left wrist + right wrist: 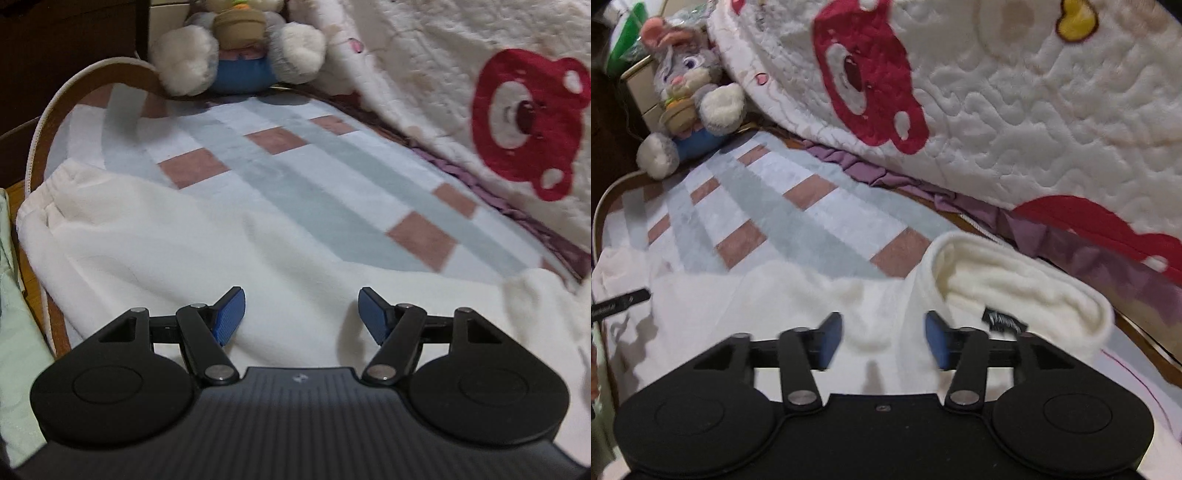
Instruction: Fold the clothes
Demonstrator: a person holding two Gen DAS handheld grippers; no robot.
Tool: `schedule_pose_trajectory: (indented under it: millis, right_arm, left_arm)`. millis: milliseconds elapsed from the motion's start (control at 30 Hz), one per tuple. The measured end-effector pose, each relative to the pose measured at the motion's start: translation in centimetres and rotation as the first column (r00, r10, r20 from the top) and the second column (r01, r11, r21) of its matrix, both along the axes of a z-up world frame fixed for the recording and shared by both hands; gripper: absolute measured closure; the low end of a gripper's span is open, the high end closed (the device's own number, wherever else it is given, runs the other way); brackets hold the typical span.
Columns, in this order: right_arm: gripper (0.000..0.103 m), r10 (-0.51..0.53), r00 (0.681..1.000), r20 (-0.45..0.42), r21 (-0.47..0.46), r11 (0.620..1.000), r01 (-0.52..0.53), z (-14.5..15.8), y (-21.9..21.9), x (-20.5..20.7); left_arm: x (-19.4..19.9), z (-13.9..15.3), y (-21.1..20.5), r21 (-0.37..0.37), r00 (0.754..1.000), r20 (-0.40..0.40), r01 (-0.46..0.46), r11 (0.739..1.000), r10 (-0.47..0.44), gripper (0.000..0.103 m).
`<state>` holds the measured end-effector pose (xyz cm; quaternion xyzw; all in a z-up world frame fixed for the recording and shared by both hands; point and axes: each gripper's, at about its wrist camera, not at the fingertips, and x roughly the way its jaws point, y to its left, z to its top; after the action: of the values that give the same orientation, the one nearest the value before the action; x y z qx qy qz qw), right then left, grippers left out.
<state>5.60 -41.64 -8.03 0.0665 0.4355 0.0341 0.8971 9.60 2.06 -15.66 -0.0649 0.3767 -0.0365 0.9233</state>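
We see a checked sheet (258, 162) covering the bed, and on its near part lies the white fleece garment (177, 236), spread out. Above it our left gripper (301, 317) and right gripper (882, 339) hover with fingers spread, pinching nothing.

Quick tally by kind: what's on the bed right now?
White fleece garment: 1
Plush rabbit: 1
Quilted blanket with red bears: 1
Checked bedsheet: 1
Total: 4
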Motion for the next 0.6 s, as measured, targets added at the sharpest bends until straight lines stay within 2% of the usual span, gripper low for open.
schedule_pose_trajectory:
  millis: [100, 167, 200, 233, 300, 333, 367, 433, 500, 600]
  right_arm:
    - [0.045, -0.057, 0.998, -0.014, 0.012, 0.998, 0.057, -2.5, -1.6, 2.9]
    - [0.048, -0.092, 0.996, -0.017, 0.077, 0.993, 0.093, -4.2, -3.1, 4.4]
    - [0.063, -0.11, 0.994, -0.018, 0.109, 0.988, 0.111, -5.0, -3.7, 5.1]
    - [0.096, -0.116, 0.993, 0.026, 0.12, 0.986, 0.112, -4.8, -4.1, 5.3]
    - [0.096, -0.129, 0.985, 0.112, 0.142, 0.983, 0.113, -4.4, -4.9, 5.5]
    - [0.097, -0.141, 0.983, 0.118, 0.121, 0.985, 0.126, -4.5, -5.4, 5.6]
    - [0.097, -0.152, 0.981, 0.124, 0.1, 0.985, 0.14, -4.6, -5.9, 5.7]
    - [0.097, -0.173, 0.976, 0.135, 0.056, 0.984, 0.167, -4.8, -6.8, 5.9]
    - [0.097, -0.137, 0.987, 0.086, -0.04, 0.989, 0.141, -6.2, -6.3, 6.4]
    - [0.089, -0.187, 0.978, 0.089, -0.062, 0.979, 0.193, -6.3, -5.9, 6.6]
  left_arm:
    - [0.7, -0.6, 0.4, 0.002, 1.0, -0.003, -0.005, 1.0, 0.005, 0.036]
    - [1.0, -1.0, 0.7, -0.004, 1.0, -0.008, -0.01, 1.0, 0.01, 0.036]
    - [1.1, -1.2, 0.9, -0.007, 1.0, -0.011, -0.014, 1.0, 0.014, 0.036]
    - [1.2, -1.3, 0.9, -0.001, 1.0, -0.012, -0.013, 1.0, 0.013, 0.036]
    - [1.3, -1.4, 1.0, 0.017, 1.0, -0.012, -0.008, 1.0, 0.008, 0.044]
    - [1.3, -1.5, 0.9, 0.044, 1.0, -0.008, -0.008, 0.999, 0.008, 0.051]
    - [1.4, -1.7, 0.8, 0.08, 1.0, -0.009, -0.007, 0.997, 0.008, 0.052]
    - [1.5, -1.9, 0.6, 0.142, 1.0, -0.01, -0.004, 0.99, 0.005, 0.053]
    - [1.6, -2.0, 0.6, 0.183, 1.0, 0.0, -0.013, 0.983, 0.013, 0.053]
    - [1.7, -1.9, 1.1, 0.22, 0.998, 0.012, -0.061, 0.974, 0.06, 0.053]
